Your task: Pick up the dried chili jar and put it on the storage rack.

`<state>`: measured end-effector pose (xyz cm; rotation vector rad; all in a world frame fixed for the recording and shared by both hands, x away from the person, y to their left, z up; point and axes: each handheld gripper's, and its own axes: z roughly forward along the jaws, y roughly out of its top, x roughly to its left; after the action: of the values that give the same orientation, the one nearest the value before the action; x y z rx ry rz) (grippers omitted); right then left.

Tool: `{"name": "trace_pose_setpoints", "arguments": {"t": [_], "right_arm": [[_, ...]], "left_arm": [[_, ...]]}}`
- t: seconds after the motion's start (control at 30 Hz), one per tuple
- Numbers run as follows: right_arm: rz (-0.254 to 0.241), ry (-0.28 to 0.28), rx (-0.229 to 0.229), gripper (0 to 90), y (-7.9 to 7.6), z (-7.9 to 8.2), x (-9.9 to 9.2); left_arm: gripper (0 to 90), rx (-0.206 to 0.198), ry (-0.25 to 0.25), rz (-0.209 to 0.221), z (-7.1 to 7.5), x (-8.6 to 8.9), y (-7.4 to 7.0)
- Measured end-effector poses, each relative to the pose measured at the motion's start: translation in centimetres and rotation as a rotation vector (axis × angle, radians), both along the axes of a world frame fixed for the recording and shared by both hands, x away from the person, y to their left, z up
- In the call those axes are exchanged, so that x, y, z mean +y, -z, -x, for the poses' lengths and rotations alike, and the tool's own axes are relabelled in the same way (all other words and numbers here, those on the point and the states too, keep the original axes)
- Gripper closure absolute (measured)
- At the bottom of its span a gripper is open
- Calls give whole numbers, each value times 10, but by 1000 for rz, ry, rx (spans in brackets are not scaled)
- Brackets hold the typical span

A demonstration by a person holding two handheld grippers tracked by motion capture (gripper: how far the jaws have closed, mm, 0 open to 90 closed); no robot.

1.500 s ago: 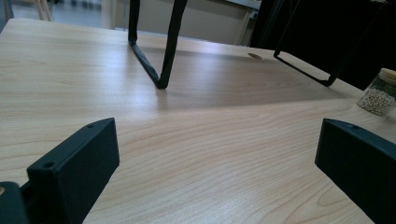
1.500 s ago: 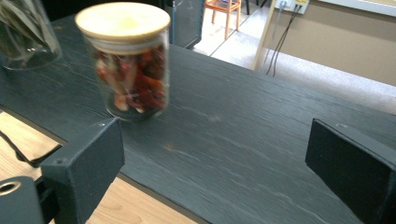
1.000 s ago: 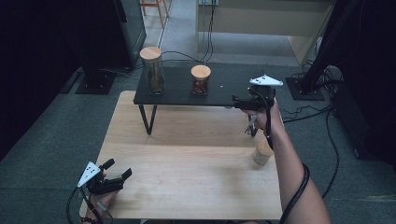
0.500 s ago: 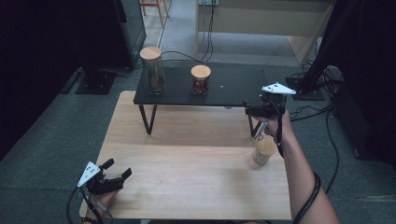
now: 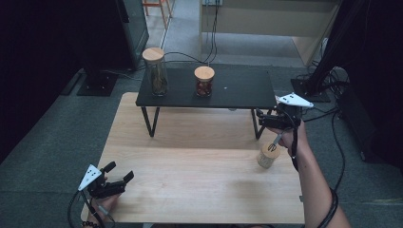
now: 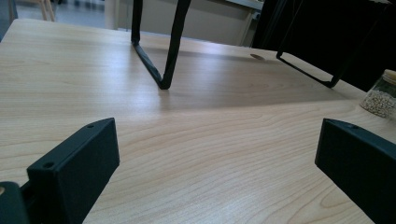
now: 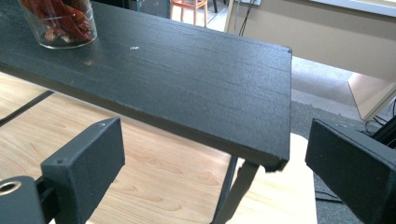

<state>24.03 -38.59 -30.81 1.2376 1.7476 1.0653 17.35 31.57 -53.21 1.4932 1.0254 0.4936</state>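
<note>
Big wooden table [image 5: 199, 175] fills the scene, black shelf [image 5: 237, 88] standing across its far half. On the shelf, a tall jar [image 5: 156, 71] and a shorter jar of red chillies [image 5: 204, 81]. Right gripper [image 5: 266, 118] hovers off the shelf's right end, jaws wide, nothing between them (small cork-lidded jar [image 5: 268, 156] just below the hand). Left gripper [image 5: 121, 179] sits low at the near-left corner, jaws wide, gripping nothing.

A tall cork-lidded jar [image 5: 155, 71] stands at ten o'clock on the black shelf [image 5: 242, 90]. Right of it, well apart, sits a shorter jar [image 5: 204, 81] (red chillies inside).
</note>
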Motion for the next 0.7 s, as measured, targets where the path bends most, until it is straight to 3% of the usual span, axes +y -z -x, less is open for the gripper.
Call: {"name": "trace_pose_setpoints", "arguments": {"t": [0.13,0.7], "right_arm": [[-2,3,-8,46,9,8,-5],[-8,-7,13,45,34,29,-18]], "left_arm": [[0,-4,-4,13,0,1,2],[2,-27,-37,-4,5,-1,3]]}}
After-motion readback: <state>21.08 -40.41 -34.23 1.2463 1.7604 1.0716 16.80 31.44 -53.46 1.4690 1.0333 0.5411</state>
